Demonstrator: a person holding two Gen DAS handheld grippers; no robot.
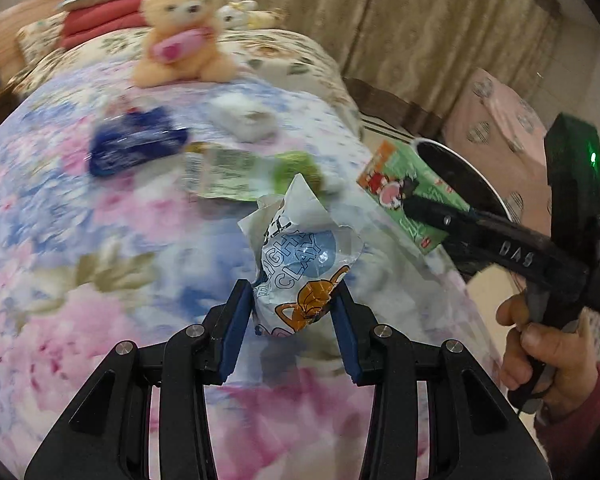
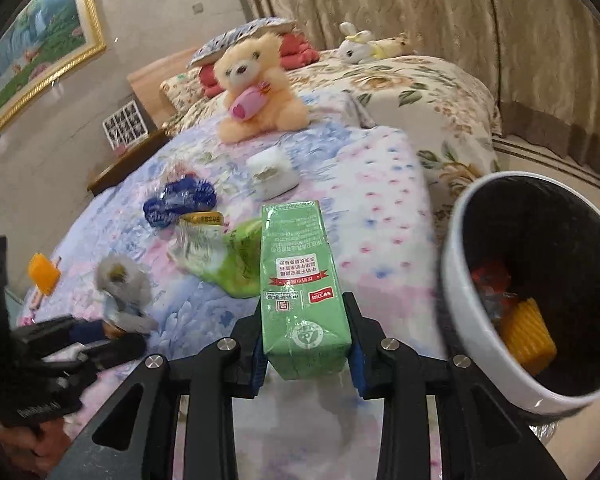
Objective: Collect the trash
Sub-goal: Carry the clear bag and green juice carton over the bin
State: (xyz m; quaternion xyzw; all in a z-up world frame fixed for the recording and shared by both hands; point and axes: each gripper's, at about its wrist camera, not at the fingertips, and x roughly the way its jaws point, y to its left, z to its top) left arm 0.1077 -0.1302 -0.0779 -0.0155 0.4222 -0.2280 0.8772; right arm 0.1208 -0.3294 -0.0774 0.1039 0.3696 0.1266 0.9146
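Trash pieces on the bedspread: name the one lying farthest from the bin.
The blue wrapper, crumpled toward the bedspread's left side. The green-and-white packet and white box lie nearer the bin.

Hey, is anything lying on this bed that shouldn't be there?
Yes, litter on the floral bedspread: a crumpled blue wrapper, a torn green packet and a white box. The teddy bear looks at home.

Left wrist view: teddy bear (image 1: 182,32), blue wrapper (image 1: 134,146) and white box (image 1: 244,118) motion-blurred, print unreadable. Right wrist view: trash bin (image 2: 476,344) cut off at 3 o'clock; crumpled wrapper (image 2: 122,280) at 9 o'clock smeared.
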